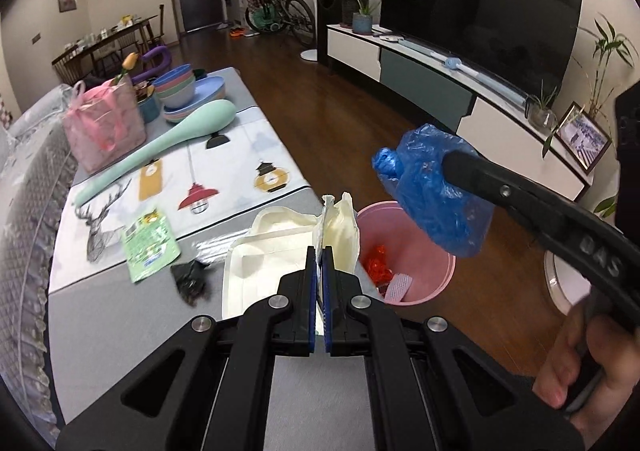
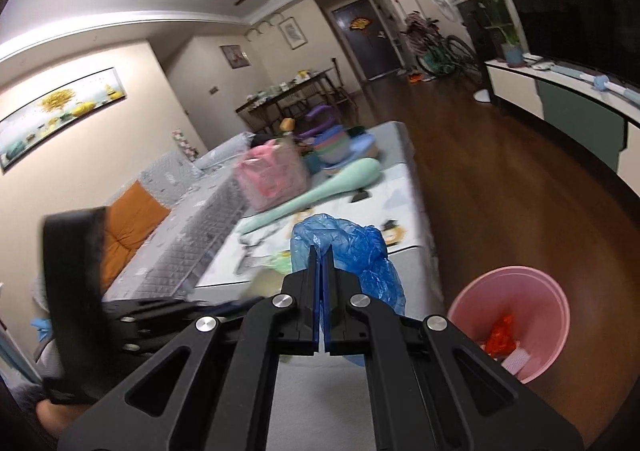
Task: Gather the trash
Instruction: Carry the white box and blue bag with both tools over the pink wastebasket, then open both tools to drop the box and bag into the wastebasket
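My left gripper [image 1: 319, 251] is shut on a cream-white wrapper [image 1: 340, 229] and holds it at the table's right edge, beside the pink trash bin [image 1: 432, 283]. My right gripper [image 2: 321, 251] is shut on a crumpled blue plastic bag [image 2: 356, 251]; in the left wrist view the blue plastic bag [image 1: 432, 191] hangs above the bin. The bin [image 2: 516, 291] stands on the floor and holds red and white scraps. A white foam box [image 1: 260, 271], a green packet [image 1: 150, 239] and a dark crumpled scrap [image 1: 192, 279] lie on the table.
The low table [image 1: 248, 119] also carries a long mint-green spoon-shaped object [image 1: 168, 139], a pink bag [image 1: 104, 123] and stacked bowls [image 1: 180, 87]. A sofa [image 2: 168, 219] runs along its left side. A TV cabinet [image 1: 420, 79] stands across the wooden floor.
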Motion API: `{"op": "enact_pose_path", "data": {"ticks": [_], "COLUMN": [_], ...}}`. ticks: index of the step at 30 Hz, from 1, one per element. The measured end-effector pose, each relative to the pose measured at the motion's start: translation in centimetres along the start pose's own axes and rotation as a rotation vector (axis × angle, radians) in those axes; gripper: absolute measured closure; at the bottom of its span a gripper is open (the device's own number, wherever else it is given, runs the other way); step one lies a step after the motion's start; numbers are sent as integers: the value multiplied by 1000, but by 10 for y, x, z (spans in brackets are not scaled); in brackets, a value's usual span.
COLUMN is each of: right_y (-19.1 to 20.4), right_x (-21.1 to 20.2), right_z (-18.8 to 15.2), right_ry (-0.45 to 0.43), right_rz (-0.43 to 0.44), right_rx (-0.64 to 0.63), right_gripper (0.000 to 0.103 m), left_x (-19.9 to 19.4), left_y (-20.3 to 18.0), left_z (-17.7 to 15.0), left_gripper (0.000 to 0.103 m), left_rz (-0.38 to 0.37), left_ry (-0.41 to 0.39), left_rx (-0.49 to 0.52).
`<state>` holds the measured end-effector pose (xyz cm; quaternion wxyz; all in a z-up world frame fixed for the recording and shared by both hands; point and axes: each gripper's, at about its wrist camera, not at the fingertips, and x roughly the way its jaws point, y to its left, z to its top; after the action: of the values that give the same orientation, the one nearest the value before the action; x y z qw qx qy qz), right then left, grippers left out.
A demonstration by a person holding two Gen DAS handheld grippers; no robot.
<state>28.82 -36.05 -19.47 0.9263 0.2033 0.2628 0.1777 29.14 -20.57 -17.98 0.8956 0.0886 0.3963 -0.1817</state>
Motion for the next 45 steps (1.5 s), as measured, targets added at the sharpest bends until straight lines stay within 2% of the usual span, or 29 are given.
{"op": "enact_pose_path", "data": {"ticks": [3,9,18,22,27,33,37,38,39,40,41,42,43,44,45], "right_y": [-33,-65,-116,-142,-187,-215,-231,-234,-236,-237,-238,-238,-236,-233,-229], "right_x": [4,2,27,57,92,121,134,134,133,130,126,124,119,117,115], "right_z": [4,9,4,2,-23,-43,-52,-54,-55,-54,-52,-49,-46,-43,-41], "right_ry": [-4,-11,61,169,297,372,413,422,421,411,394,381,359,346,337], "right_rz": [2,9,-111,-189,-237,-289,-332,-338,-340,-331,-329,-338,-341,-338,-339], "right_rx": [75,151,189,142,227,241,253,256,264,277,287,293,297,297,290], "right_gripper": [102,102,102,102,102,102,102,97,97,94,84,73,48,37,37], "left_x": [17,51,110,146,195,238,246,248,247,244,235,229,220,214,204], "left_y": [-11,-32,-66,-77,-93,-101,-103,-106,-106,-106,-105,-105,-102,-100,-96], "left_z": [7,16,24,23,19,14,11,11,11,11,11,11,11,12,11], "left_gripper": [101,101,101,101,98,96,96,94,88,74,64,45,38,37,37], "left_rz": [-12,-33,-80,-124,-144,-151,-156,-159,-146,-128,-90,-74,-63,-61,-45], "left_ry": [19,54,86,138,208,278,296,300,297,286,251,231,209,200,194], "left_rx": [18,45,104,92,106,99,104,102,101,107,118,121,124,126,127]}}
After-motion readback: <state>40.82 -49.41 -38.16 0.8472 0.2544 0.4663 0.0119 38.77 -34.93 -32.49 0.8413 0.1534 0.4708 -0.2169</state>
